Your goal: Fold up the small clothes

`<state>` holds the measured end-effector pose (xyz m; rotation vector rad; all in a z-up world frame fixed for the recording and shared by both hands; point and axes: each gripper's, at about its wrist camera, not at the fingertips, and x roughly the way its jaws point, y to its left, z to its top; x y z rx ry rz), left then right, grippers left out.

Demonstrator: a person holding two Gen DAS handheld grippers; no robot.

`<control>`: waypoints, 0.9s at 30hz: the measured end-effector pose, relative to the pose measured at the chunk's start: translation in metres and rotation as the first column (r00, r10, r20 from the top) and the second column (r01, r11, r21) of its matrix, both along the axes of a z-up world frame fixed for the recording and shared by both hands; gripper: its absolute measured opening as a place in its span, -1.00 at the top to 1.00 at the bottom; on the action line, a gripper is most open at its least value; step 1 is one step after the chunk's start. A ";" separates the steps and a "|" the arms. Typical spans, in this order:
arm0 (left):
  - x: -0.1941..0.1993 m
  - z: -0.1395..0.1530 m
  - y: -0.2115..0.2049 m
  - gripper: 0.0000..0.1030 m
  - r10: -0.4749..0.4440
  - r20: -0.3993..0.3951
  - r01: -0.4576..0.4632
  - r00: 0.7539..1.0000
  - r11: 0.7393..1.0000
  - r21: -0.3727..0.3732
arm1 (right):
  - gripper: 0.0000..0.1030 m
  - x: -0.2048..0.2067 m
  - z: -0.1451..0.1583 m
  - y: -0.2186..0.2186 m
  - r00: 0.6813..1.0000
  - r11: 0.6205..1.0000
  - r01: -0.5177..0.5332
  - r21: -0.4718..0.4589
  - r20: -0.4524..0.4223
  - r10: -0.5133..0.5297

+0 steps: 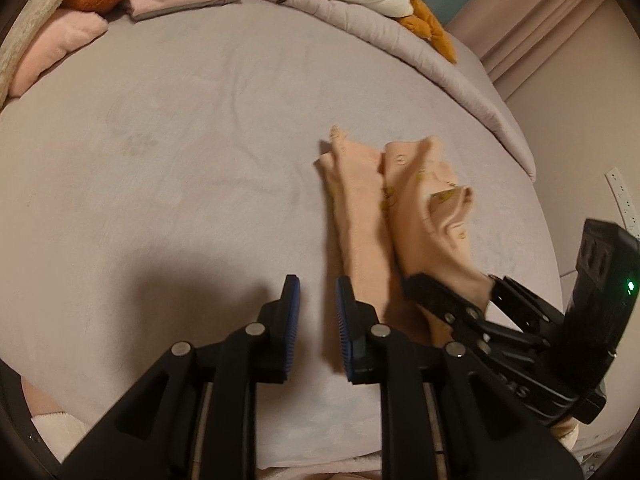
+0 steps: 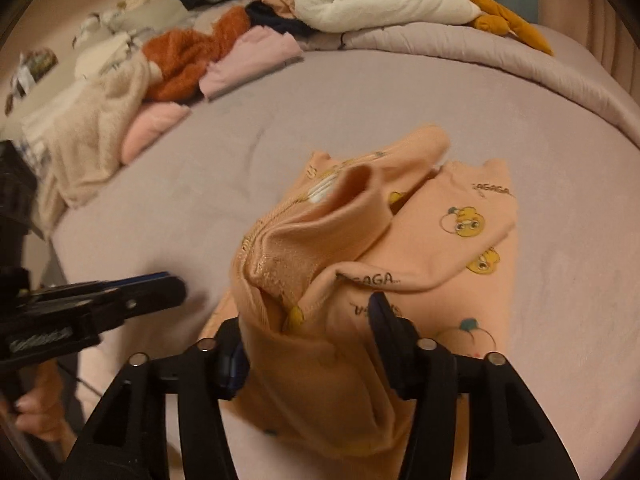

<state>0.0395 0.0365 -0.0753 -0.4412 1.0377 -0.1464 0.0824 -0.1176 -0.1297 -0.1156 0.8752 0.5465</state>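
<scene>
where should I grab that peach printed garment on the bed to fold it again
Probably the raised, bunched hem of the peach garment, nearest the right gripper. Come from the near side, angled down: that ridge stands off the bed, while the far printed part lies flat.

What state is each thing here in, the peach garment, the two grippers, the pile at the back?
Peach garment: partly folded on the bed, one end bunched up.
Left gripper: open, nothing between its fingers.
Right gripper: open, bunched cloth between its fingers.
Pink clothes: folded.
White plush toy: lying on the quilt.
</scene>
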 end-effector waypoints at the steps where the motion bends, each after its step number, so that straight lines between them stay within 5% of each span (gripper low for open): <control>1: -0.002 0.003 0.000 0.51 -0.006 0.008 0.006 1.000 1.000 0.001 | -0.14 -0.005 0.005 -0.005 1.000 1.000 0.006 0.014 0.010 -0.006; 3: 0.001 0.012 -0.005 0.40 -0.027 0.033 0.027 0.999 1.000 0.003 | -0.30 -0.012 0.008 -0.013 0.999 0.999 0.024 0.028 0.026 -0.025; 7: 0.006 0.026 -0.014 0.13 -0.063 0.074 0.064 0.995 0.998 -0.020 | -0.33 -0.021 0.016 -0.038 0.997 0.994 0.068 0.084 0.022 -0.070; 10: 0.015 0.030 -0.024 0.05 -0.107 0.075 0.110 0.992 0.993 -0.046 | -0.35 -0.024 0.022 -0.058 0.995 0.984 0.096 0.151 0.015 -0.099; 17: 0.026 0.017 -0.050 -0.06 -0.188 0.028 0.189 0.982 0.982 -0.017 | -0.35 -0.009 0.015 -0.076 0.975 0.966 0.217 0.140 0.010 -0.220; 19: 0.027 0.004 -0.054 -0.06 -0.202 -0.015 0.201 0.979 0.979 -0.008 | -0.27 -0.003 0.011 -0.068 0.978 0.970 0.206 0.127 0.019 -0.210; 23: 0.025 -0.018 -0.053 -0.03 -0.195 -0.078 0.197 0.978 0.980 0.012 | 0.23 0.009 0.001 -0.052 0.988 0.984 0.156 0.088 -0.003 -0.156; 27: 0.017 -0.034 -0.043 -0.06 -0.175 -0.116 0.174 0.978 0.985 -0.012 | 0.31 0.023 -0.012 -0.026 0.993 0.993 0.118 0.024 -0.020 -0.117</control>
